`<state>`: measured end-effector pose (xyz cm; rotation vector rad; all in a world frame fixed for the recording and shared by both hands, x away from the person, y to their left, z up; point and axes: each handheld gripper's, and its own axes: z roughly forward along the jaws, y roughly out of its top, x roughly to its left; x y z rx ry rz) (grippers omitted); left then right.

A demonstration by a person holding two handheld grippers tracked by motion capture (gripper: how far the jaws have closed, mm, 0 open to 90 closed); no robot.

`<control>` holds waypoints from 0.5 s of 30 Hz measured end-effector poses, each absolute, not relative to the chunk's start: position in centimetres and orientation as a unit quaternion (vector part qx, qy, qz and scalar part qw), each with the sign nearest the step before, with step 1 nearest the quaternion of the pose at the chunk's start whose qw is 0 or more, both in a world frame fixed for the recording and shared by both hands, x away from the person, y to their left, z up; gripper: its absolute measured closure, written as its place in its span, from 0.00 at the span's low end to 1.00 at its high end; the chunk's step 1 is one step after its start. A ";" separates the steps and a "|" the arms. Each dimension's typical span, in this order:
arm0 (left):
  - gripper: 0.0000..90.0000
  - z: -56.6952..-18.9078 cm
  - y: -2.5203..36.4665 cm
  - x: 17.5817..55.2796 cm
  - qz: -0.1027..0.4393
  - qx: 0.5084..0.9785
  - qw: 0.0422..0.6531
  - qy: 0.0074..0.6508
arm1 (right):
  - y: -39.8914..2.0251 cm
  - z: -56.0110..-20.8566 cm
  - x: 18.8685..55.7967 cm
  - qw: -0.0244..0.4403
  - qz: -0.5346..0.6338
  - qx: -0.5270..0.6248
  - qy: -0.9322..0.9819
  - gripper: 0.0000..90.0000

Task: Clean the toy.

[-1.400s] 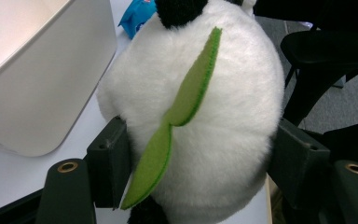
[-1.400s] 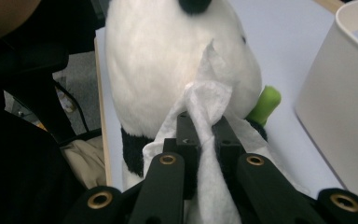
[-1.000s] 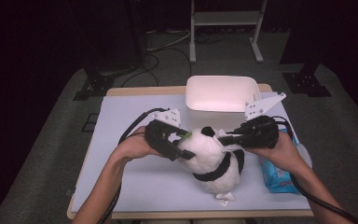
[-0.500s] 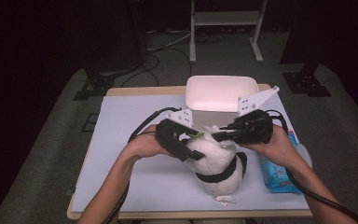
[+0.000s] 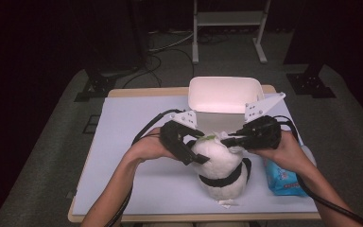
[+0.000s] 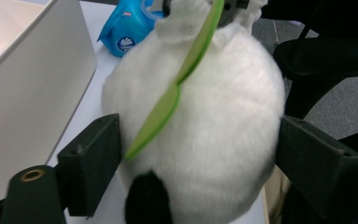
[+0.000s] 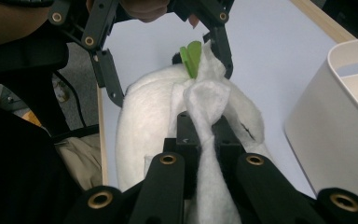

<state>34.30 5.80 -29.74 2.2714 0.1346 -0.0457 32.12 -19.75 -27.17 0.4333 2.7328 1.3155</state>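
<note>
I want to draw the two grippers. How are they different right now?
The left gripper has its jaws spread wide around the panda toy's head; they have just been opening. The right gripper is pinched shut on a white wipe, rubbing the head. Both are black and hand-held.

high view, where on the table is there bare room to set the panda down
The mat is bare left of the left hand, and along the front edge left of the panda. It is crowded on the right, between white bin and blue pack.
</note>
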 end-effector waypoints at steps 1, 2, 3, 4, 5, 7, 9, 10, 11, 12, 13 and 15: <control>0.16 -29.9 5.9 34.4 -0.020 0.907 0.418 0.058 | -19.9 -27.2 32.1 0.038 0.430 0.144 0.890 0.93; 0.14 -30.1 5.9 34.4 -0.021 0.907 0.417 0.060 | -20.1 -27.3 32.1 0.036 0.432 0.145 0.889 0.94; 0.14 -30.2 6.1 34.5 -0.023 0.907 0.417 0.062 | -20.2 -27.3 32.0 0.037 0.431 0.147 0.889 0.94; 0.14 -30.5 6.2 34.6 -0.026 0.906 0.417 0.064 | -20.3 -27.4 32.0 0.039 0.432 0.146 0.889 0.94; 0.13 -30.7 6.3 34.6 -0.029 0.906 0.418 0.066 | -20.5 -27.4 32.0 0.037 0.433 0.148 0.888 0.94; 0.13 -31.3 6.5 34.7 -0.034 0.905 0.419 0.066 | -20.8 -27.5 31.9 0.036 0.434 0.151 0.888 0.94; 0.12 -31.8 6.5 34.7 -0.042 0.904 0.419 0.071 | -21.1 -27.6 31.9 0.034 0.435 0.154 0.886 0.94; 0.12 -32.1 6.4 34.7 -0.047 0.903 0.421 0.073 | -21.3 -27.7 31.8 0.033 0.436 0.155 0.886 0.94; 0.12 -32.3 6.3 34.8 -0.051 0.903 0.421 0.072 | -21.4 -27.7 31.8 0.033 0.437 0.155 0.885 0.94; 0.12 -32.6 6.2 34.7 -0.055 0.901 0.424 0.073 | -21.5 -27.8 31.7 0.033 0.437 0.156 0.885 0.94; 0.12 -32.8 6.1 34.7 -0.060 0.899 0.427 0.074 | -21.6 -27.8 31.7 0.033 0.437 0.157 0.885 0.94; 0.11 -33.1 5.9 34.7 -0.066 0.898 0.430 0.071 | -21.7 -27.9 31.7 0.032 0.438 0.158 0.884 0.94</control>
